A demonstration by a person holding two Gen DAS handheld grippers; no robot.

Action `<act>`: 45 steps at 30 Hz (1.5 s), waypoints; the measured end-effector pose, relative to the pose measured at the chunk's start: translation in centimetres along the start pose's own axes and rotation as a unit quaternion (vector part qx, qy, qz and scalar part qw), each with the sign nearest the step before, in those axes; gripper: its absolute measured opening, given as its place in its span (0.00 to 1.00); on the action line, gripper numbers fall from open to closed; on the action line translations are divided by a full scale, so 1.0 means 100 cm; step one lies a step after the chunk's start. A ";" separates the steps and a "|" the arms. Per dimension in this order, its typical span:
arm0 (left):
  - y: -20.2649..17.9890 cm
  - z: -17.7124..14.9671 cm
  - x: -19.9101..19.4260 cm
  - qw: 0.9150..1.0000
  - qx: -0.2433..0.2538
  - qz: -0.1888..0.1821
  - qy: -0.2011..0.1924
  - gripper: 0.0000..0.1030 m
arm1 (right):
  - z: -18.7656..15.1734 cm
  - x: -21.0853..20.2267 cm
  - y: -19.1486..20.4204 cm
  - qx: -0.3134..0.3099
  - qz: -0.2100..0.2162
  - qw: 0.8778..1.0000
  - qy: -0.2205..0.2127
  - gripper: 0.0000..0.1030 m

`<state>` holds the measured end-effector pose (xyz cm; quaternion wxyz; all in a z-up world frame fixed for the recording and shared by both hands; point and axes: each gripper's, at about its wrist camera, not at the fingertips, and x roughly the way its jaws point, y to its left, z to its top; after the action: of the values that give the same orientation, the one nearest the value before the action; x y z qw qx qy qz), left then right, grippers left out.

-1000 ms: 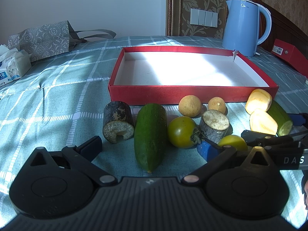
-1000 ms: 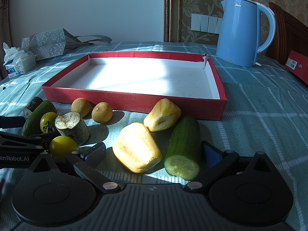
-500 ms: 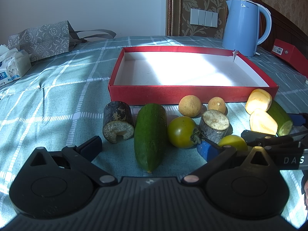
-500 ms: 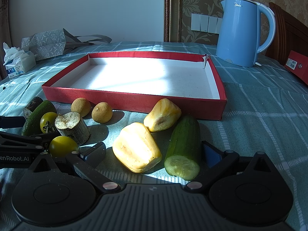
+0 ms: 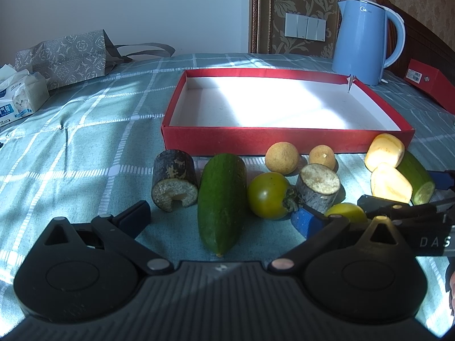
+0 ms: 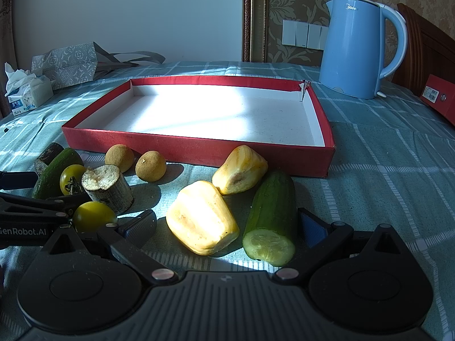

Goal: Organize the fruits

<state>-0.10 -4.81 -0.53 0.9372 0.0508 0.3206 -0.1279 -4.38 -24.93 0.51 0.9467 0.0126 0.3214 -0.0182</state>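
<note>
A red tray [image 5: 284, 140] [image 6: 199, 149] with a bare white floor lies on the bed. In front of it lie a dark cucumber piece [image 5: 221, 199], a green tomato [image 5: 267, 194], two brown round fruits [image 5: 281, 157], two sugarcane stubs [image 5: 174, 183] [image 6: 106, 187], a yellow tomato [image 6: 93, 216], two yellow fruit pieces [image 6: 202, 217] and a cut cucumber [image 6: 273, 218]. My left gripper [image 5: 221, 216] is open around the dark cucumber's near end. My right gripper [image 6: 227, 226] is open around a yellow piece and the cut cucumber.
A blue kettle [image 5: 366, 37] stands behind the tray on the right, with a red box [image 5: 429, 85] beside it. A patterned bag [image 5: 65, 56] and a tissue pack [image 5: 20, 96] lie at the far left. The checked bedspread [image 5: 85, 142] covers the surface.
</note>
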 end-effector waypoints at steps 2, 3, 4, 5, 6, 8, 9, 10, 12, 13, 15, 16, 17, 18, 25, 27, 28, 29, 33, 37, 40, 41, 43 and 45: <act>0.000 0.000 0.000 1.000 0.000 0.000 0.000 1.00 | 0.000 0.000 0.000 0.000 0.000 1.000 0.000 1.00; 0.000 0.000 0.000 1.000 0.000 0.000 0.000 1.00 | 0.000 0.000 0.000 0.000 0.000 1.000 0.000 1.00; 0.000 0.000 0.000 1.000 0.000 0.000 0.000 1.00 | 0.000 0.000 0.000 0.000 0.000 1.000 0.000 1.00; 0.000 0.000 0.000 1.000 0.000 0.000 0.000 1.00 | 0.000 0.000 0.000 0.000 0.000 1.000 0.000 1.00; 0.000 0.000 0.000 1.000 0.000 0.000 0.000 1.00 | 0.000 0.000 0.000 0.000 0.000 1.000 0.000 1.00; 0.000 0.000 0.000 1.000 0.000 0.000 0.000 1.00 | 0.000 0.000 0.000 0.000 0.000 1.000 0.000 1.00; 0.000 0.000 0.000 1.000 0.000 0.000 0.000 1.00 | 0.000 0.000 0.000 0.000 0.000 1.000 0.000 1.00; 0.000 0.000 0.000 1.000 0.000 0.000 0.000 1.00 | 0.000 0.000 0.000 0.000 0.000 1.000 0.000 1.00; 0.000 0.000 0.000 1.000 0.000 0.000 0.000 1.00 | 0.000 0.000 0.000 0.000 0.000 1.000 0.000 1.00; 0.000 0.000 0.000 1.000 0.000 0.000 0.000 1.00 | 0.000 0.000 0.000 0.000 0.000 1.000 0.000 1.00; 0.000 0.000 0.000 1.000 0.000 0.000 0.000 1.00 | 0.000 0.000 0.000 0.000 0.000 1.000 0.000 1.00; 0.000 0.000 0.000 1.000 0.000 0.000 0.000 1.00 | 0.000 0.000 0.000 0.000 0.000 1.000 0.000 1.00; 0.000 0.000 0.000 1.000 0.000 0.000 0.000 1.00 | 0.000 0.000 0.000 0.000 0.000 1.000 0.000 1.00; 0.000 0.000 0.000 1.000 0.000 0.000 0.000 1.00 | 0.000 0.000 0.000 0.000 0.000 1.000 0.000 1.00; 0.000 0.000 0.000 1.000 -0.001 0.000 0.000 1.00 | 0.000 0.000 0.000 0.000 0.000 1.000 0.000 1.00; 0.001 0.000 0.000 1.000 -0.001 0.000 0.000 1.00 | 0.000 0.000 0.000 0.000 0.000 1.000 0.000 1.00; 0.001 0.000 0.000 1.000 -0.001 0.000 0.000 1.00 | 0.000 0.000 0.000 0.000 0.000 1.000 0.000 1.00; 0.000 0.000 0.000 1.000 -0.001 0.000 0.000 1.00 | 0.000 0.000 0.000 0.000 0.000 1.000 0.000 1.00; 0.000 0.000 0.000 1.000 -0.001 0.000 0.000 1.00 | 0.000 0.000 0.000 0.000 0.000 1.000 0.000 1.00; 0.001 0.000 -0.001 1.000 0.002 0.002 -0.001 1.00 | 0.000 0.000 0.000 0.000 0.000 1.000 0.000 1.00; -0.001 -0.003 -0.007 1.000 0.007 0.006 -0.002 1.00 | 0.000 0.000 0.000 0.000 0.000 1.000 0.000 1.00; -0.001 -0.004 -0.008 1.000 0.007 0.005 -0.002 1.00 | 0.000 0.000 0.000 0.000 0.000 1.000 0.000 1.00; 0.001 -0.005 -0.010 1.000 0.007 0.001 0.001 1.00 | 0.000 0.000 0.000 0.000 0.000 1.000 0.000 1.00; 0.004 -0.007 -0.013 1.000 0.006 -0.003 0.002 1.00 | 0.000 0.000 0.000 0.000 0.000 1.000 0.000 1.00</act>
<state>-1.42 -4.07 -0.32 0.9359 0.0560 0.3217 -0.1323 -4.40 -24.96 0.54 0.9467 0.0127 0.3214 -0.0181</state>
